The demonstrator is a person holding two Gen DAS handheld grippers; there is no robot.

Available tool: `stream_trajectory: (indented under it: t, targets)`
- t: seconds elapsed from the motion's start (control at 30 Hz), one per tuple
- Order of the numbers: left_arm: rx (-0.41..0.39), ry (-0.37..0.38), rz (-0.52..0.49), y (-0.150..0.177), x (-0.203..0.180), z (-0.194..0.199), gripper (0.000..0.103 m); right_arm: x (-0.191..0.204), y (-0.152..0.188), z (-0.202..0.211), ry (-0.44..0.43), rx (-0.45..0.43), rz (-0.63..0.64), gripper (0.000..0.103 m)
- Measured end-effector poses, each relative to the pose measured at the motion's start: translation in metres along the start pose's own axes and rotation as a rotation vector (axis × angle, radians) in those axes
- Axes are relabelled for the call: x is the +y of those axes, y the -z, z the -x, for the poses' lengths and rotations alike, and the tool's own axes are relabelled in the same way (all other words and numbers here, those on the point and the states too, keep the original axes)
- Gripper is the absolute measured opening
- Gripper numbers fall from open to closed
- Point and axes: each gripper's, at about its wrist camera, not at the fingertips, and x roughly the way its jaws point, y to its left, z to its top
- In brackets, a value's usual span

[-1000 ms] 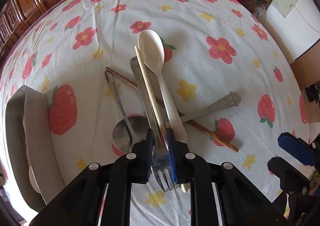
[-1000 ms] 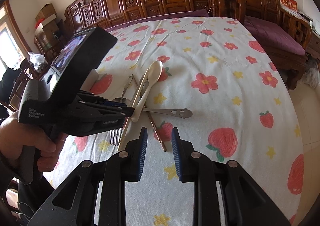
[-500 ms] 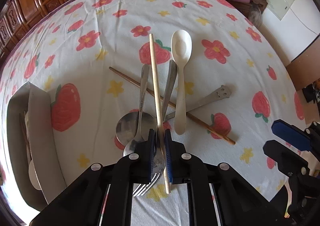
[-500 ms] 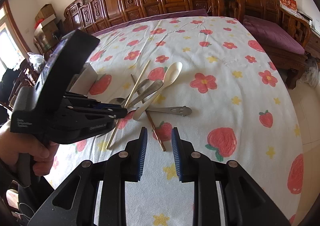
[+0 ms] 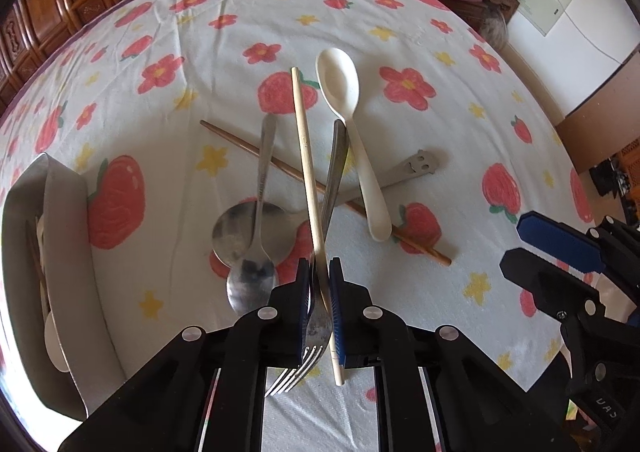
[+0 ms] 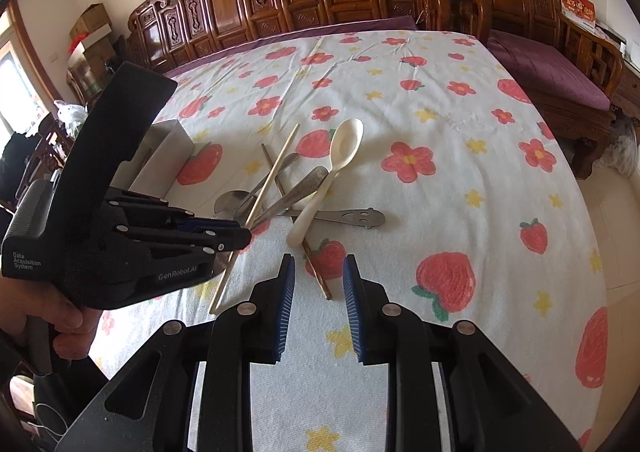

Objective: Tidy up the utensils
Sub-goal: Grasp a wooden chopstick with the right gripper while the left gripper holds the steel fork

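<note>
one steel fork (image 5: 320,316), tines bare

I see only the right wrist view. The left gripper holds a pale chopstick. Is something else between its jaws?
Observer: Yes. In the left wrist view the left gripper is shut on a metal fork together with the pale chopstick.
Operator: The gripper partly hides the grey tray from me. Is anything in it?
Observer: It holds a white spoon.
Operator: And behind the gripper, on the cloth?
Observer: A small spoon lies across the bowl of a large spoon.
</note>
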Motion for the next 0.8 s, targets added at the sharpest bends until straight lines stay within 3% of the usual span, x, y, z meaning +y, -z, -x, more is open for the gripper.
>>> stream_trajectory:
  t: [0.27, 0.53, 0.8]
  targets:
    - [-0.030, 0.002, -0.021, 0.009, 0.007, 0.017, 0.009, 0.002, 0.000, 0.000, 0.001, 0.003, 0.003, 0.027]
    - [-0.015, -0.022, -0.070, 0.012, 0.005, 0.009, 0.009, 0.001, 0.002, -0.001, 0.002, 0.005, 0.006, 0.027]
    - [0.018, -0.095, -0.117, 0.007, -0.004, -0.001, 0.009, -0.002, 0.001, -0.002, 0.002, 0.006, 0.001, 0.027]
